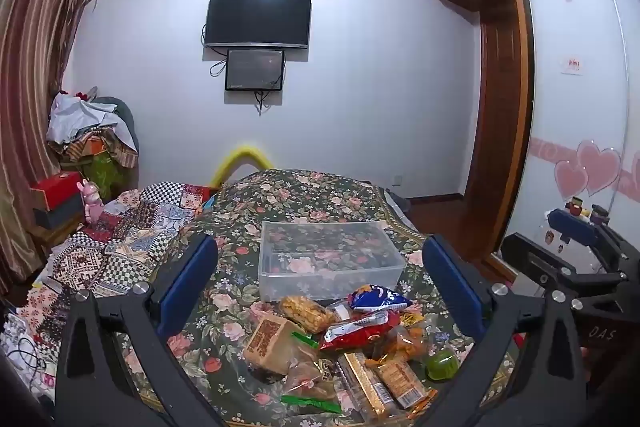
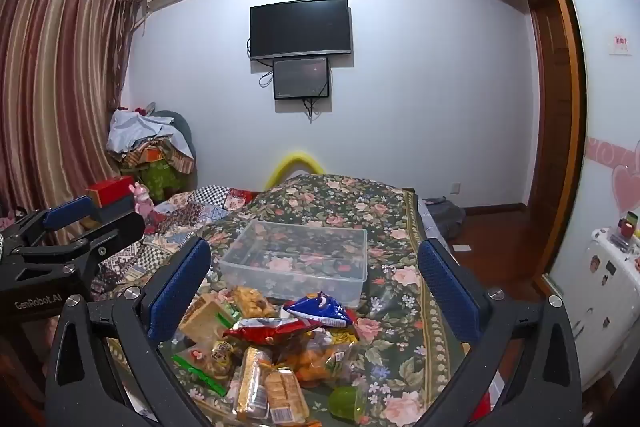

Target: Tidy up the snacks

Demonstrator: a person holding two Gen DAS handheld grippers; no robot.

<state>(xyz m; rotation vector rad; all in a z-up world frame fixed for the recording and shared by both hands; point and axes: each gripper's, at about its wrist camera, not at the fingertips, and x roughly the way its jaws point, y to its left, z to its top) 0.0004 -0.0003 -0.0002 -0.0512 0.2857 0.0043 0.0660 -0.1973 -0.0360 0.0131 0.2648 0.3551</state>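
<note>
Evidently, nothing is gripped yet: both the left tongs (image 1: 320,291) and the right tongs (image 2: 316,287) are held spread wide and empty above the snack pile (image 1: 352,339), framing it so a packet can be chosen. The snacks are heaped on the bed (image 1: 312,195) just in front of the clear plastic box (image 1: 328,259), which stands empty, presumably to receive them. Only in the left view is the right tool seen right of the box; only in the right view is a white appliance (image 2: 608,291) shown.
</note>
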